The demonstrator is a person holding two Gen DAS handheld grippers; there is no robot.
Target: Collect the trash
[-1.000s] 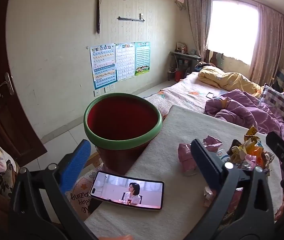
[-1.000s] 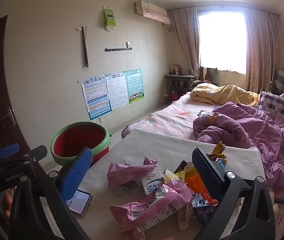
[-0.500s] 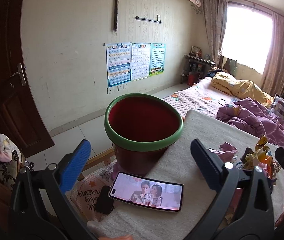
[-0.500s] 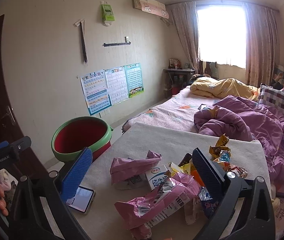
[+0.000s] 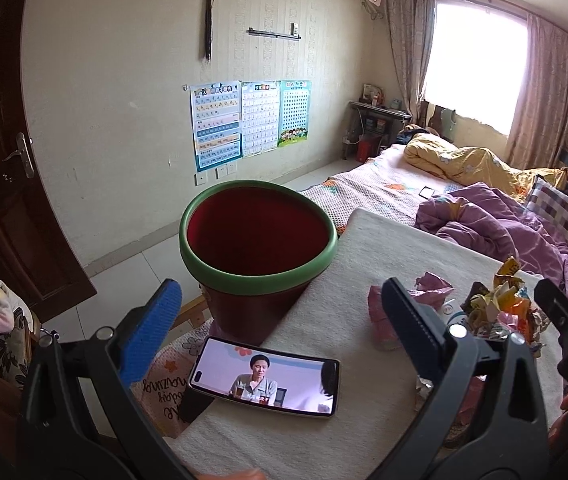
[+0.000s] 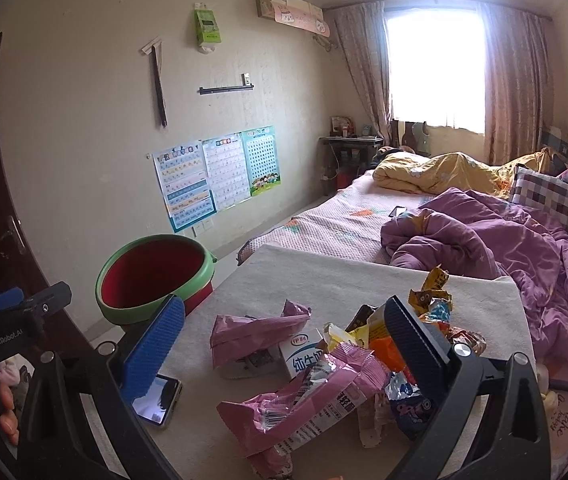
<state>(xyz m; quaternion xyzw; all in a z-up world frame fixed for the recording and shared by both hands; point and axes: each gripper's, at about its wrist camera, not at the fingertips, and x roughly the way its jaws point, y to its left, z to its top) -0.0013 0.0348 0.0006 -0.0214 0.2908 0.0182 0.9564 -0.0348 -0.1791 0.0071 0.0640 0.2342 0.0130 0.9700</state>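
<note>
- The right gripper [image 6: 284,340] hangs just above the pile of wrappers [image 6: 324,368], its jaws spread wide and holding nothing; the long pink wrapper [image 6: 304,396] lies nearest, right under the gap between the fingers.
- The left gripper [image 5: 284,320] is also spread wide and empty, hovering over the phone [image 5: 265,376] and pointing toward the bin [image 5: 257,240].
- The step in hand looks like a first pick from the pile. It is best to choose one piece that lies on top, the pink wrapper, and not to bite into the whole heap.
- Lower the right gripper so one finger goes either side of the wrapper's crumpled middle, then close firmly; thin foil slips, so a pinch on a fold should hold better than one on a flat edge.
- The milk carton [image 6: 304,356] touches the pink wrapper, so lift straight up at first to avoid dragging it along.
- The bin stands at the left edge of the white table [image 6: 324,280], well apart from the pile; carry the piece over the green rim before letting go.
- The phone lies between pile and bin, so keep the carry high over it.
- What lies deeper in the pile is hard to tell from here.
</note>
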